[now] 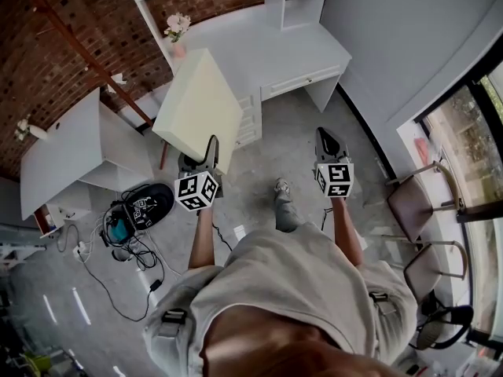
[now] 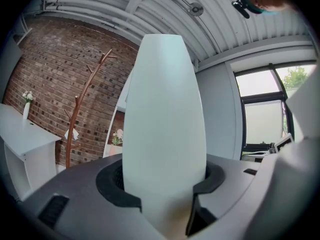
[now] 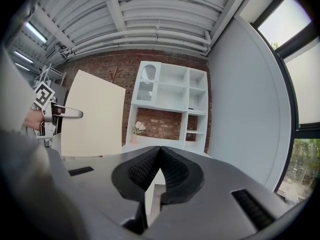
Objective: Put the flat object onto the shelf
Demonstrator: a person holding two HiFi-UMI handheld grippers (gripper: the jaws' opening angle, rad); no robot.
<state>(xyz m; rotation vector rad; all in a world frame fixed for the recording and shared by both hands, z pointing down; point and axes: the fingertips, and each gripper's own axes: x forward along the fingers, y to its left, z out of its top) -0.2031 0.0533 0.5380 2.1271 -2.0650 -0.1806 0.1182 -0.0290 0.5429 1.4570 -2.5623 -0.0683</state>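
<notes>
1. Cables and black gear [image 1: 145, 204] lie on the grey floor at the far left, beside one white side desk [image 1: 63, 144]. Neither of them belongs to the task.
2. One left tool [image 1: 206, 154] is clamped on the lower edge of the one cream-white flat rectangular board [image 1: 196, 100]. Its jaws stand partly apart and the board fills the gap between them.
3. This board is in the air above the floor, not yet on any shelf. It rises from the left tool and leans forward, so its long axis points away from the person, toward the furniture ahead.
4. One white worktop [image 1: 267, 49] stands in front of the board and carries one pink vase with pale flowers [image 1: 178, 36] close to the board's far edge.
5. One white open shelf unit with several compartments [image 3: 172, 108] stands on that worktop, ahead of the board and a little to its right. I judge that the coming move depends on this: the board must travel forward and to the right, and the left hand, which holds it, is the nearer one.
6. One right tool [image 1: 330, 144] hangs well apart from the board, with its jaws pressed together and nothing between them.
7. Two brown chairs [image 1: 413, 203] stand by the window at the far right.
</notes>
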